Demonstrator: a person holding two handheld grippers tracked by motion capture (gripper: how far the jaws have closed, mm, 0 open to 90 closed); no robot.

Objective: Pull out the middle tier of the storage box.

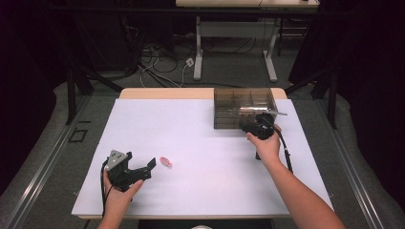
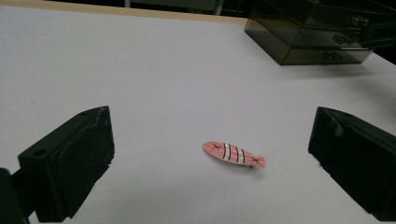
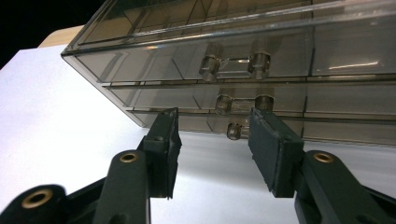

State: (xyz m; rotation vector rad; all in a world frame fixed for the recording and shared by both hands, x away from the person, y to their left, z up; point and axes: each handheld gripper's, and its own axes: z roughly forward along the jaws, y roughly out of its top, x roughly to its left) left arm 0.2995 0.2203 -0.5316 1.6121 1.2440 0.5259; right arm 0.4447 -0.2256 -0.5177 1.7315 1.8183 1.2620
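A small pink fish-shaped clip (image 1: 165,161) (image 2: 233,154) with white stripes lies flat on the white table top (image 1: 200,143). My left gripper (image 1: 148,168) (image 2: 212,135) rests low at the near left, jaws wide open, with the clip just ahead of them and untouched. A smoky clear drawer box (image 1: 241,107) (image 3: 261,70) stands at the far right. My right gripper (image 1: 250,126) (image 3: 212,140) points at its front, jaws partly apart on either side of the lowest drawer handle (image 3: 233,130), pads not touching it. The top drawer appears to stick out a little.
The box's middle handle (image 3: 243,103) and top handle (image 3: 236,65) sit right above my right jaws. The drawer box (image 2: 317,37) is far off to the right in the left gripper view. A wooden table edge (image 1: 162,93) runs along the back.
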